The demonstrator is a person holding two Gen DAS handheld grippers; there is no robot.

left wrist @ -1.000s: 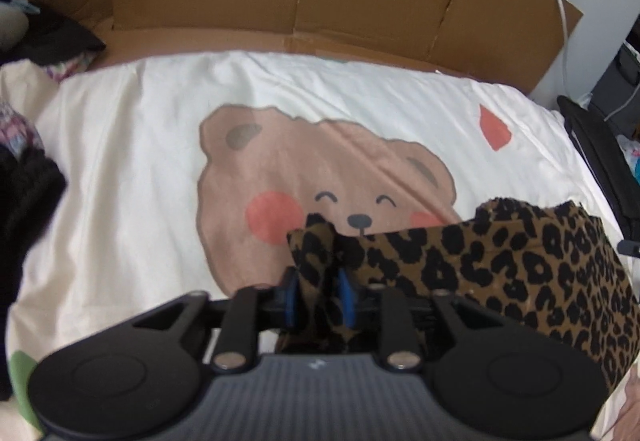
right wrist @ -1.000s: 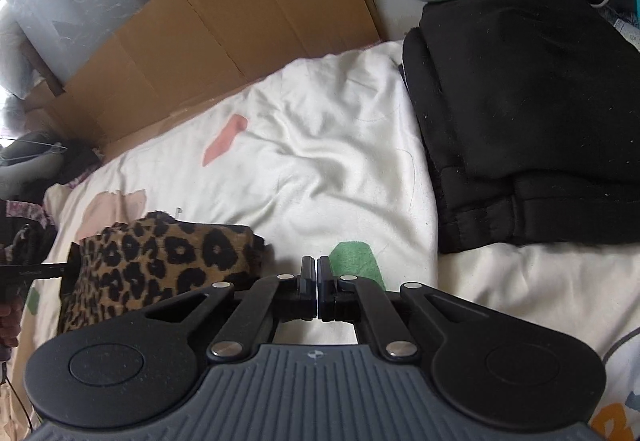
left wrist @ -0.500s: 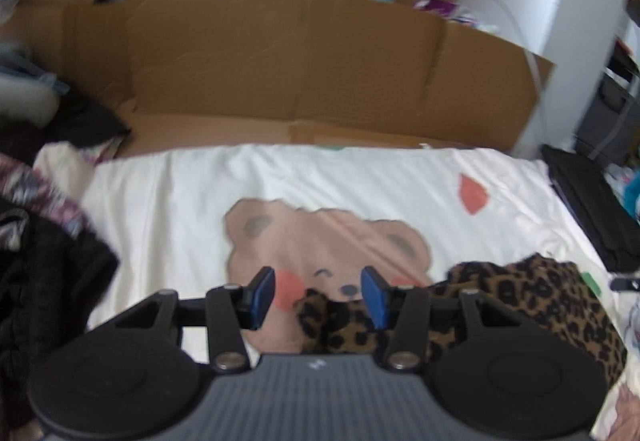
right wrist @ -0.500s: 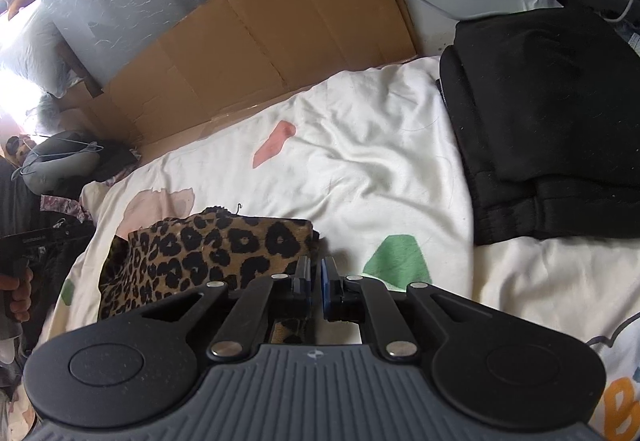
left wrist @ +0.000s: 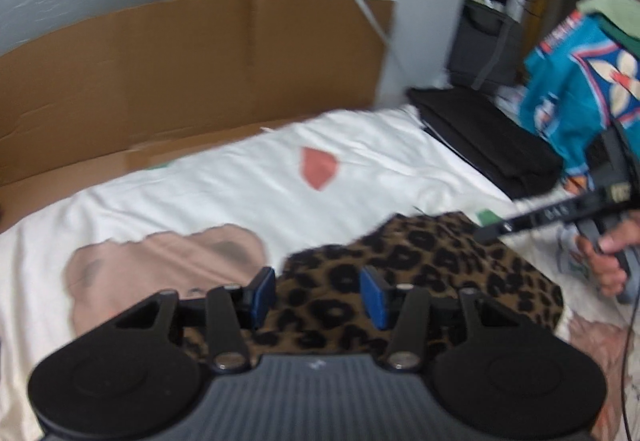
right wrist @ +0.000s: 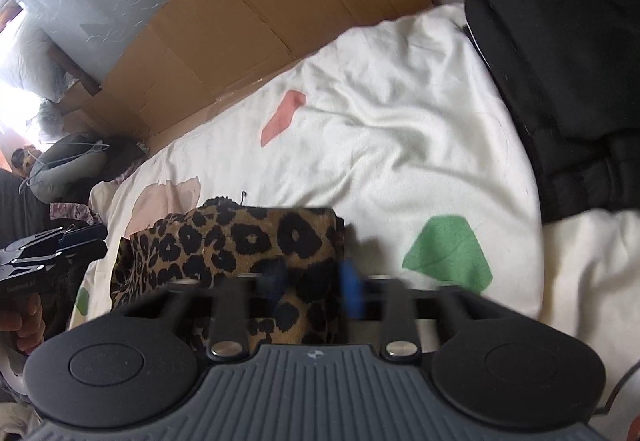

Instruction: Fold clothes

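A leopard-print garment lies folded in a compact bundle on the white bear-print sheet. My left gripper hovers over its near left edge, open, blue pads apart with nothing clamped. In the right wrist view the same garment sits just ahead of my right gripper, which is open and motion-blurred, its pads either side of the bundle's right corner. The right gripper's tip reaches the bundle's far right edge, held by a hand. The left gripper shows at the left edge.
Folded black clothes are stacked on the right side of the bed. A cardboard sheet lines the back wall. A teal patterned garment hangs at the right. A grey neck pillow and dark clothes lie at the left.
My left gripper let go of the leopard garment, opened, and swung right. My right gripper went from shut to open. The garment now rests folded on the sheet.
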